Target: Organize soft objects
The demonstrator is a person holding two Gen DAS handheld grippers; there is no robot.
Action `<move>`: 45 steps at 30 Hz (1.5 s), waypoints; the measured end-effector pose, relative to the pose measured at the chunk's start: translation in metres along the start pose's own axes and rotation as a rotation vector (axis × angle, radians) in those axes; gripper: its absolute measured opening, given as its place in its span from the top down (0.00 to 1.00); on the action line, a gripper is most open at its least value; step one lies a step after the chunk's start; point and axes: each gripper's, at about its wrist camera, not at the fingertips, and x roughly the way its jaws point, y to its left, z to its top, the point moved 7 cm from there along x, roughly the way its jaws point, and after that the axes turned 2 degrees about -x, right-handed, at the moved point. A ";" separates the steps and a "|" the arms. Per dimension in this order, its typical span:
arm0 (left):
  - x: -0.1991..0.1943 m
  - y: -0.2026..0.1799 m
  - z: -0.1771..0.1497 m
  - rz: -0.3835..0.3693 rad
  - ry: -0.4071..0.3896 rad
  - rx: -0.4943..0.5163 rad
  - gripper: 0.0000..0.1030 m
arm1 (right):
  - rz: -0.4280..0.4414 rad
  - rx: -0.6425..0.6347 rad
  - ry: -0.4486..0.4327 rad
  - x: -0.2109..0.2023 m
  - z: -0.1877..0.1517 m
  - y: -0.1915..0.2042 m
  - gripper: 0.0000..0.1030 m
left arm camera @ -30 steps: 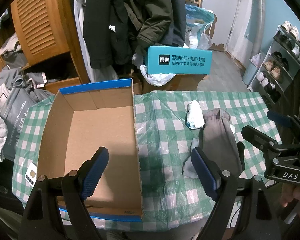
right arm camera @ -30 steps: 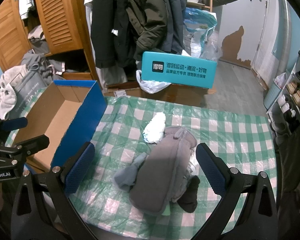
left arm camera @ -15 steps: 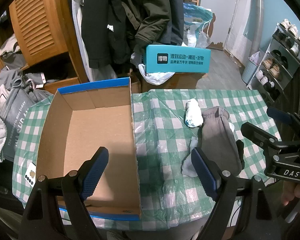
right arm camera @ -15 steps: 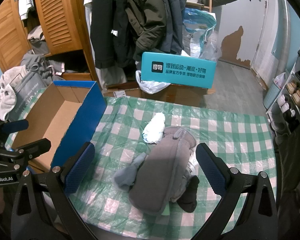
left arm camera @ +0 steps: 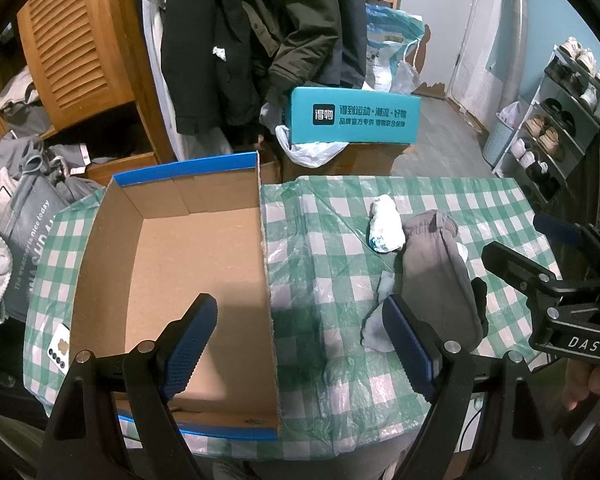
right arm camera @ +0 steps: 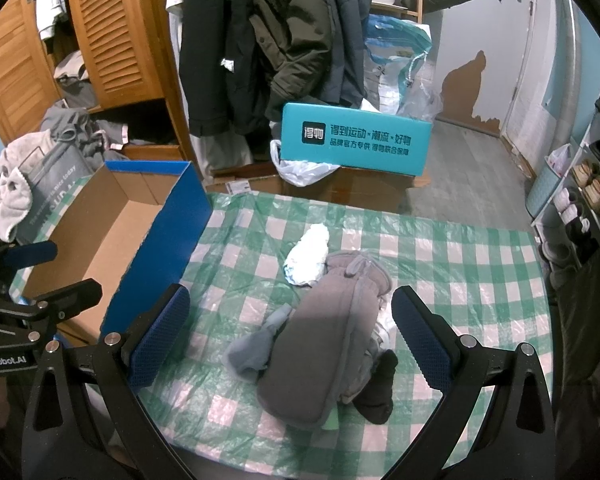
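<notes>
1. Left gripper (left arm camera: 300, 344): jaws spread wide, nothing between them. It hangs over the near edge of the open cardboard box (left arm camera: 180, 264); one finger sits above the box floor, the other past the box's right wall, over the tablecloth (left arm camera: 324, 248).
2. Right gripper (right arm camera: 290, 336): also wide open and empty. The soft pile lies straight ahead, between and just beyond its fingertips.
3. Pile: a grey fleece piece (right arm camera: 328, 340) on top, a pale blue sock (right arm camera: 256, 344) sticking out on its left, a black sock (right arm camera: 376, 388) at its near right, and a white rolled sock (right arm camera: 308, 256) at the far end, touching the grey one.
4. The box is empty and lies to the left of the right gripper, well apart from the pile.
5. Risks, as I judge them:
   - A pinch on the grey piece may drag the socks tucked under it along and shed them on the way.
   - The plastic tablecloth is wrinkled, so a low grasp could catch it.
   - Limp fabric may snag on the box's right wall during carry.
</notes>
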 end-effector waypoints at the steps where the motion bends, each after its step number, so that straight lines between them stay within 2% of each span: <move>1: 0.000 0.001 0.001 -0.001 0.000 -0.001 0.17 | -0.001 0.000 0.000 0.000 0.000 0.000 0.02; 27: 0.010 -0.011 -0.013 -0.012 0.022 0.005 0.17 | -0.011 -0.002 0.010 0.003 -0.001 -0.003 0.02; 38: 0.043 -0.034 -0.027 -0.043 0.135 0.040 0.17 | -0.074 0.036 0.090 0.027 -0.026 -0.040 0.02; 45: 0.062 -0.052 -0.037 -0.063 0.198 0.067 0.17 | -0.073 0.082 0.155 0.040 -0.038 -0.055 0.02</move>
